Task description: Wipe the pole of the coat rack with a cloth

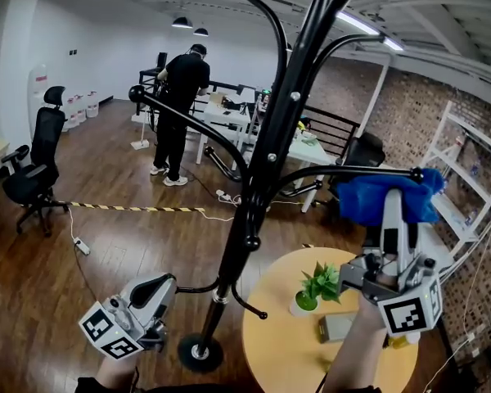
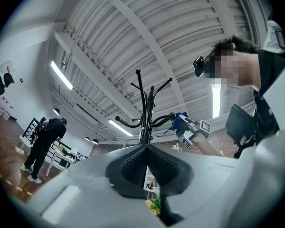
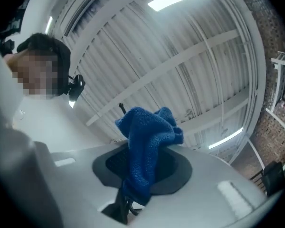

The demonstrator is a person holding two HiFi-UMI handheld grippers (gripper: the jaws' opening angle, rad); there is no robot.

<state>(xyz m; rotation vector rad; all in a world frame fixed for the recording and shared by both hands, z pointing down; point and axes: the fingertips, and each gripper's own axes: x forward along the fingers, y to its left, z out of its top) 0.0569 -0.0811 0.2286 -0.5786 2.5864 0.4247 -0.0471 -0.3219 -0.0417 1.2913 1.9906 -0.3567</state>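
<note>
No writing can be read anywhere: the only print is the black-and-white square markers on the two gripper cubes, and the red labels on the white containers (image 1: 82, 105) by the far left wall are too small to make out. The coat rack pole (image 1: 254, 195) is glossy black and leans across the middle of the head view, with curved arms ending in round knobs and a disc base (image 1: 200, 352) on the dark wooden floor. The cloth (image 1: 360, 199) is bright blue and nubbly. It is bunched up and pinched between the fingers of the right gripper (image 1: 395, 195), raised to the right of the pole beside the knobbed end of a long arm; whether it touches that arm cannot be told. The left gripper (image 1: 165, 283) sits low, just left of the pole near the base, its ribbed fingers (image 2: 135, 163) pressed together with nothing between them. A round pale wooden tabletop (image 1: 270, 350) at near right carries a small potted plant (image 1: 315, 289). A person in black (image 1: 178, 105) stands far off.
</note>
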